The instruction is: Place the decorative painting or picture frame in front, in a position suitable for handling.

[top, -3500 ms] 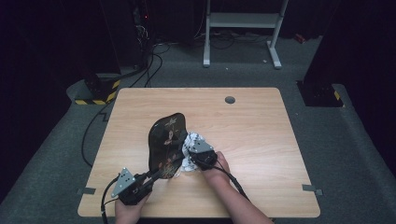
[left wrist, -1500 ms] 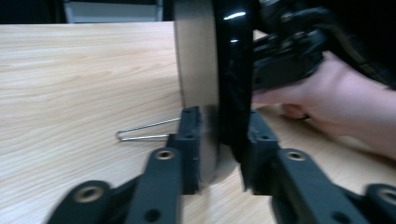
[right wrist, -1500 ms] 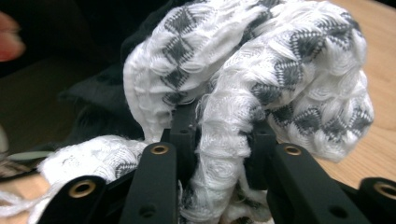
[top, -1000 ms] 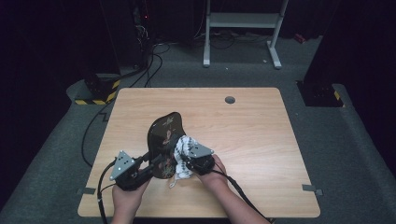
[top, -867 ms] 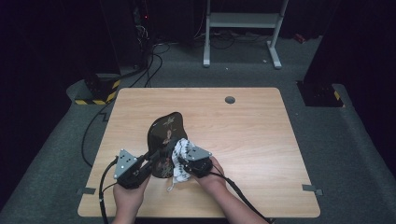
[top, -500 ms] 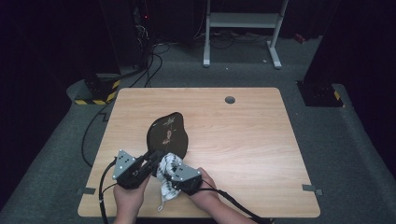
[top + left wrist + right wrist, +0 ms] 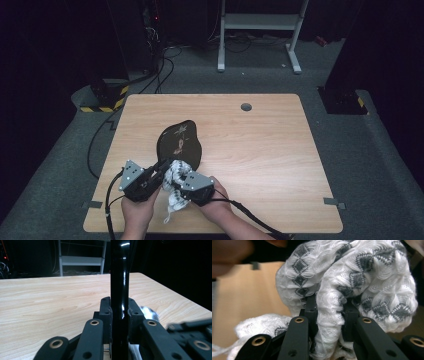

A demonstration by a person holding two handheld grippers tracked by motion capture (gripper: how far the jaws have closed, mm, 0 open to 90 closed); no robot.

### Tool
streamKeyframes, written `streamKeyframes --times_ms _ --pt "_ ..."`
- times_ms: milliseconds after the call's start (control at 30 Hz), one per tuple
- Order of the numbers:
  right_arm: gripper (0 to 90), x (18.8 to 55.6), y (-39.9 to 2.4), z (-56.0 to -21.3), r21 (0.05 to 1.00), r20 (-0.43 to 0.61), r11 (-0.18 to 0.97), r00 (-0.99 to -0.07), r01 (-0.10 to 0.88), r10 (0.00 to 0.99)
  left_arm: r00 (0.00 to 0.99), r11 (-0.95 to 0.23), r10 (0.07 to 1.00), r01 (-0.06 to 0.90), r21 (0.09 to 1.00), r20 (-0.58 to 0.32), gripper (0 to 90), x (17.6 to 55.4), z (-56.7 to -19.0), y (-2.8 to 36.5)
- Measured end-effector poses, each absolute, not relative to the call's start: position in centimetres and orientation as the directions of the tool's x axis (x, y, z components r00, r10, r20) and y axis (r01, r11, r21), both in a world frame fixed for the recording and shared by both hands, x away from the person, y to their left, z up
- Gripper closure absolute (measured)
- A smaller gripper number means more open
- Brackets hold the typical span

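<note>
A glossy black plate [image 7: 179,142] with a faint pattern is held over the wooden table [image 7: 260,150]. My left gripper [image 7: 161,170] is shut on its near rim, having closed on it within the last second. In the left gripper view the plate's edge [image 7: 120,285] runs straight up between the jaws of my left gripper [image 7: 119,312]. A white and grey knitted cloth [image 7: 175,186] hangs bunched just in front of the plate. My right gripper [image 7: 179,181] is shut on the cloth [image 7: 362,277]; its jaws have just been closing with a fold of cloth pinched in my right gripper [image 7: 329,310].
A small round grommet [image 7: 246,107] sits near the table's far edge. Cables [image 7: 100,150] trail off the left side to the floor. A white metal stand [image 7: 260,30] is on the floor beyond the table. Bare tabletop stretches to the right.
My right gripper has carried the cloth from the plate's right side towards the near edge, in front of the plate. The left hand has stayed put, and the plate now looks shorter.
</note>
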State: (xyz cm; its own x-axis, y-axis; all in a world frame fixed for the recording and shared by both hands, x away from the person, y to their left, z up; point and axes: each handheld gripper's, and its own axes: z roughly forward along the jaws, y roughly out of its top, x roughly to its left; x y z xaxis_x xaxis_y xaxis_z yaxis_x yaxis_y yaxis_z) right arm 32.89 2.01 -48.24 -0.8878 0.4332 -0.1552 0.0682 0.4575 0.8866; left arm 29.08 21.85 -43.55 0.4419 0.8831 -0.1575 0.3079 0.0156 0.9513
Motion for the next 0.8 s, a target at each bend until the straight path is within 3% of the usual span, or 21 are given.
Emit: streamKeyframes --times_ms 300,500,800 --pt "73.1 37.1 -0.3 -49.6 0.848 -0.109 0.474 -0.798 0.237 0.593 0.444 0.013 0.882 0.307 0.952 -0.155 78.2 29.1 -43.5 21.7" --pt "73.1 35.2 0.9 -49.8 0.855 -0.123 0.486 -0.840 0.181 0.529 0.441 0.019 0.883 0.307 0.952 -0.160 78.3 29.1 -43.6 21.8" --pt "73.7 30.9 3.0 -49.3 0.876 -0.119 0.477 -0.930 0.066 0.348 0.439 0.022 0.884 0.305 0.952 -0.162 78.3 29.2 -43.6 21.9"
